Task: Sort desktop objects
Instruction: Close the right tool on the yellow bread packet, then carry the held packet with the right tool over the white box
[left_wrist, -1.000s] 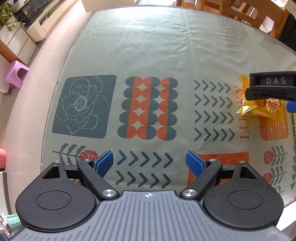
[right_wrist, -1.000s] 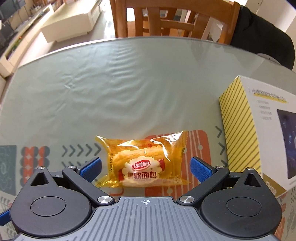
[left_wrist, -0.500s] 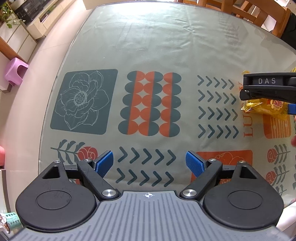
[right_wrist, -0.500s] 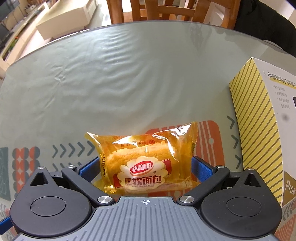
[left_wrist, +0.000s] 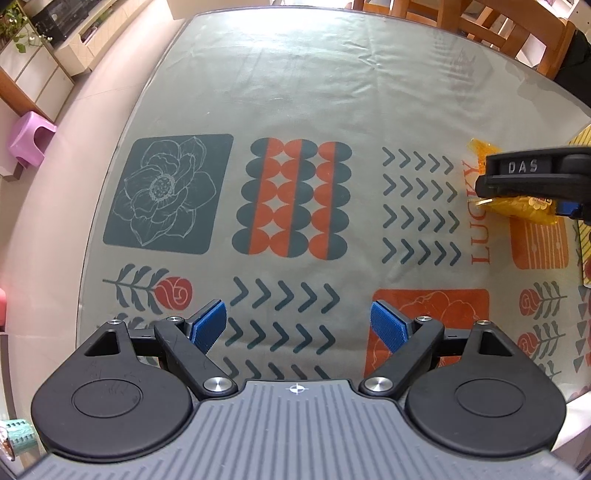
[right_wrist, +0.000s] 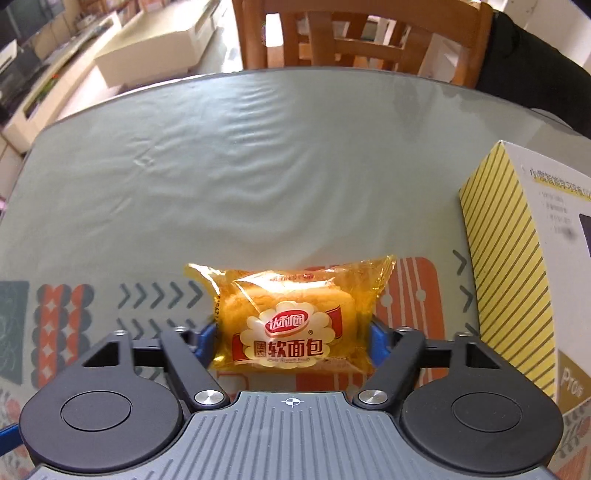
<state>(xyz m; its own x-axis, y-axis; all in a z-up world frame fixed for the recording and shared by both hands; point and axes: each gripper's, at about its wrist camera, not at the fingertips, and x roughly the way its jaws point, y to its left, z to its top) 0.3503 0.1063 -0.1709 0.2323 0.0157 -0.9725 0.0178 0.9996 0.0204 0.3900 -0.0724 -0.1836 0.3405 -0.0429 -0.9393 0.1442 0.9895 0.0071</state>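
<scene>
Yellow-orange plastic wrap fills the gap between my right gripper (right_wrist: 291, 341): the packet of soft bread (right_wrist: 291, 317) sits squarely between its two blue pads (right_wrist: 377, 341), and each pad presses into one end of the packet, so I am pinching it from both sides. The packet is at the near middle of the right wrist view, over an orange patch of the patterned tablecloth (right_wrist: 258, 177), its red and white label facing up. To its right, just beside it but not touching, stands a white box with yellow and black stripes (right_wrist: 509, 266). At the far edge of the table is a wooden chair (right_wrist: 354, 33). My left gripper (left_wrist: 297, 326) hangs over the near part of the cloth with its blue pads spread wide and nothing between them; under the gap lie rows of dark chevrons. From the left wrist view the right gripper (left_wrist: 532, 177) shows at the far right, black and marked DAS, with the packet (left_wrist: 524, 205) partly hidden beneath it. A purple stool (left_wrist: 29, 138) stands on the floor at the left.
</scene>
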